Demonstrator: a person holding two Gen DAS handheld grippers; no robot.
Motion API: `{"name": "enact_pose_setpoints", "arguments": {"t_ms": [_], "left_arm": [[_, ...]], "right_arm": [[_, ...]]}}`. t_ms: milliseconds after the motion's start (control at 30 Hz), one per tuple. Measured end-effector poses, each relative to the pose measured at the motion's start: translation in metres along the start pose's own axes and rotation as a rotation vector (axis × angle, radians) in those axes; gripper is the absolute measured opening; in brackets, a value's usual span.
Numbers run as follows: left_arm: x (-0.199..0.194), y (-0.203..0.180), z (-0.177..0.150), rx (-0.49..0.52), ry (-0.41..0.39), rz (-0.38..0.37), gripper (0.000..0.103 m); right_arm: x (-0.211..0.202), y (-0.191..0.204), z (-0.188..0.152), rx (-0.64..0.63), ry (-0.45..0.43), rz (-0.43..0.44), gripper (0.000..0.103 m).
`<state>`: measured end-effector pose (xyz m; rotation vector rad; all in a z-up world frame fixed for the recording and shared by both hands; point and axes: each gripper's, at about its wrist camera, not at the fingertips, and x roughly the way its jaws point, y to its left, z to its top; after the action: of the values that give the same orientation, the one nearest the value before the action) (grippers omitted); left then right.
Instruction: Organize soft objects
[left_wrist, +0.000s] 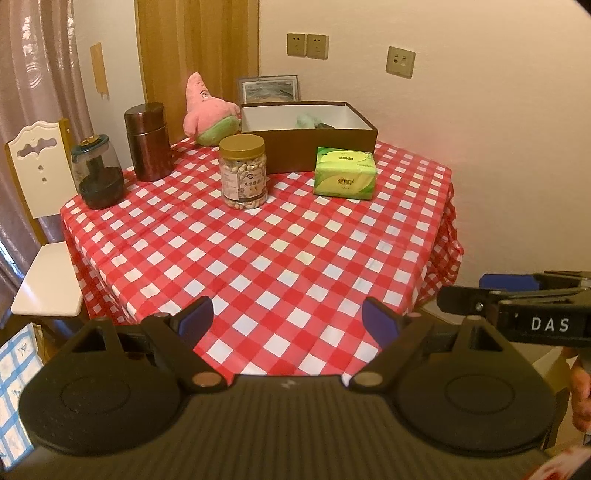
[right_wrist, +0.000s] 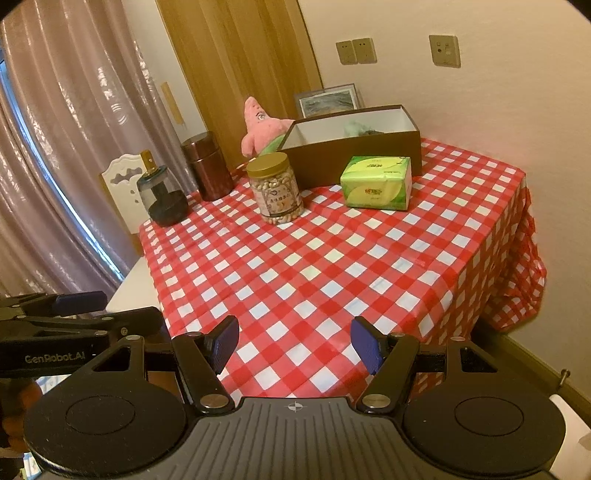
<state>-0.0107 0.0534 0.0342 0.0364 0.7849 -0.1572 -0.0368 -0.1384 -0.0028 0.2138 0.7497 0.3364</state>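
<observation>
**Both grippers open, empty, at near table edge**

Left gripper (left_wrist: 288, 319): jaws spread wide, nothing between the blue ribbed pads. Right gripper (right_wrist: 294, 341): jaws apart, a bit narrower, also empty. Both hover over the near edge of the table (left_wrist: 280, 266), touching nothing. Each shows in the other's view at the side.

Count on the table:
- 1 pink starfish plush (left_wrist: 207, 110), fuzzy, green shorts, upright at the far edge, just left of the box.
- 1 brown cardboard box (left_wrist: 317, 147), rectangular, lid off, white inside, far centre-right. Something pale green and soft (left_wrist: 306, 121) lies in it, with a darker item beside; can't tell what either is.
- 1 green tissue pack (left_wrist: 345, 173), soft plastic wrap, block-shaped, just in front of the box, right side.
- 1 clear plastic jar (left_wrist: 243, 171), gold screw lid, filled with nuts, centre, left of the tissue pack.
- 1 dark brown metal canister (left_wrist: 147, 142), cylindrical, glossy, far left.
- 1 glass jar (left_wrist: 98, 171), teal lid with gold knob, dark contents, leftmost.

Tablecloth: red-and-white check, shiny plastic, draped over the sides.

Around: 1 white chair (left_wrist: 40, 177) left of the table, 1 framed picture (left_wrist: 269, 88) behind the box against the wall, 3 wall socket plates (left_wrist: 307, 45).
</observation>
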Motion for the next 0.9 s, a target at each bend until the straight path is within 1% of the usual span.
{"name": "enact_pose_setpoints", "arguments": {"t_ms": [267, 900], "left_arm": [[0.002, 0.004, 0.002, 0.005, -0.004, -0.019, 0.087], [0.003, 0.004, 0.002, 0.005, -0.008, -0.027, 0.087]], "right_arm": [[0.001, 0.015, -0.001, 0.007, -0.005, -0.027, 0.067], [0.002, 0.018, -0.002, 0.009, -0.006, -0.031, 0.067]]}}
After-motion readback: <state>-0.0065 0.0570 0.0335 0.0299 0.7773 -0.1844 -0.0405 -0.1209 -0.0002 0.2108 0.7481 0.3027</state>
